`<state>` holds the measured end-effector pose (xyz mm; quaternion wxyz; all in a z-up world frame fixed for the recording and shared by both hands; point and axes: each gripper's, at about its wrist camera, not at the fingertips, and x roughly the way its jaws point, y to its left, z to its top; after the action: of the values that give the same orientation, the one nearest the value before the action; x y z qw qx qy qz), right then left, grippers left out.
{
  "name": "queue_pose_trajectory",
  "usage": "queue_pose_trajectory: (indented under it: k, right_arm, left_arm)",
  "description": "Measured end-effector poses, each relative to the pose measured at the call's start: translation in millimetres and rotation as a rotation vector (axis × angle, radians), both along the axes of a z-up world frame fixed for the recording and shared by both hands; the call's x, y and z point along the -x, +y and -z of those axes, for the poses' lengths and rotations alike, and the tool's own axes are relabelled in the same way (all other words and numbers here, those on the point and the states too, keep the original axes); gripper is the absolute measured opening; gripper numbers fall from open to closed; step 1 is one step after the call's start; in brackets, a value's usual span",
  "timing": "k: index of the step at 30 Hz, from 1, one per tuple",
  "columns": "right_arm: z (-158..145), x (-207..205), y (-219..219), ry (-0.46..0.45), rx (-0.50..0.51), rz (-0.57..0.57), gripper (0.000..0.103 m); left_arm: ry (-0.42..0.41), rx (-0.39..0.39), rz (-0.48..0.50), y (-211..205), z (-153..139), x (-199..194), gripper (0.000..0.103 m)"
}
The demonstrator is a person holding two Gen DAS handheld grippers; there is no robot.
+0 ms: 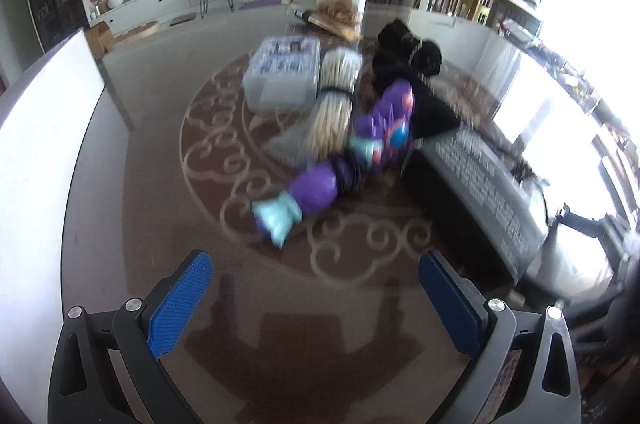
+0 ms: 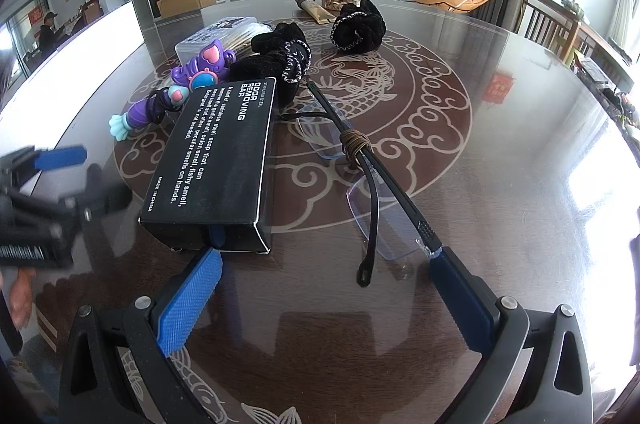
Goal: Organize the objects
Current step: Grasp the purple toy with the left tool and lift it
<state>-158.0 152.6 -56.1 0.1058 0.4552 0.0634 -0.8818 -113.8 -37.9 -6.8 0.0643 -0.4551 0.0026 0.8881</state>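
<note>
The black box (image 2: 216, 160) lay on the glass table (image 2: 500, 152), its near end just ahead of the right gripper (image 2: 320, 284), whose fingers stood apart, empty; left of the box lay the purple toy (image 1: 344, 160), ahead of the left gripper (image 1: 316, 280), also spread wide; right of the box lay the glasses (image 2: 376, 184).

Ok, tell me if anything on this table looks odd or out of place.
The eyeglasses stand out: a brown cord is wound around the temple arms, binding them. The rest is just clutter: the purple toy wand lies partly tucked beside the black box. No spills or breakage are visible.
</note>
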Motion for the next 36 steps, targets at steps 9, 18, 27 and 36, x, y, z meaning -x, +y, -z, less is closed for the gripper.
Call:
queue_pose_trajectory:
  k: [9,18,27,36]
  right_arm:
    - [-1,-1,0,0.002,0.000,0.000,0.103]
    - [0,-1,0,0.003,0.000,-0.001,0.103]
    - [-1,-1,0,0.004,0.000,0.001,0.103]
    - [0,-2,0,0.003,0.004,0.002,0.103]
  left_arm:
    - [-0.013,0.058,0.088,8,7,41,0.027]
    - [-0.040,-0.109,-0.067,-33,9,-62,0.030]
    - [-0.044,-0.091,-0.156,-57,0,-57,0.082]
    - [-0.043,0.018,0.037,-25,13,-38,0.070]
